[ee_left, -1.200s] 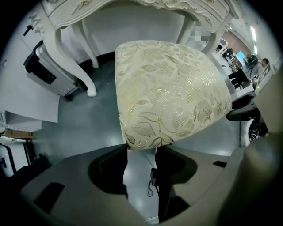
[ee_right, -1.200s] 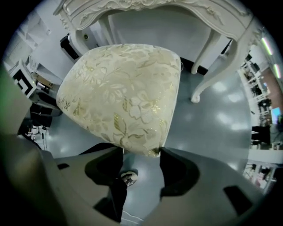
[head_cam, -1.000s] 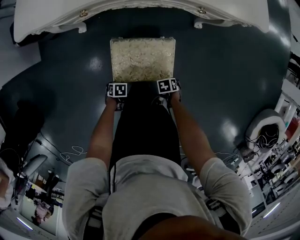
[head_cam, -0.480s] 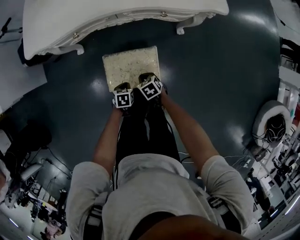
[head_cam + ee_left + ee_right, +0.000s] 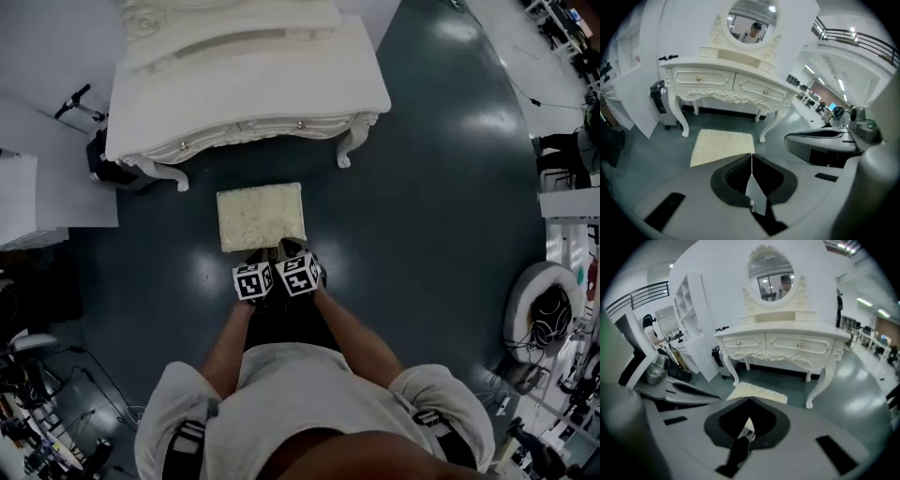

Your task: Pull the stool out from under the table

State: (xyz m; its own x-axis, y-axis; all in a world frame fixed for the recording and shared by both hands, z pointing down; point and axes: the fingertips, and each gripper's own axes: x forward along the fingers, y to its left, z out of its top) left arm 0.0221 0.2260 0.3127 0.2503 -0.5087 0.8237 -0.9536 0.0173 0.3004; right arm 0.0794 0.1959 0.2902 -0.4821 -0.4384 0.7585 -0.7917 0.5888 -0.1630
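Stool [image 5: 261, 216] out on floor [image 5: 422, 234], clear of table [image 5: 248, 84].
L gripper [image 5: 751, 161] & R gripper [image 5: 748, 418]: fingers [image 5: 733, 176] clenched together, empty, side by side.

We count one stool [image 5: 261, 217], one white surface [image 5: 246, 75] with two drawers [image 5: 742, 341] and one mirror [image 5: 771, 275]. We hold two tongs: left tongs [image 5: 751, 158], right tongs [image 5: 749, 405].

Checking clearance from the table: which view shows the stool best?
Head view: nearly the whole stool shows, clear of the table. The left gripper view cuts off its near edge; the right gripper view shows only a strip.
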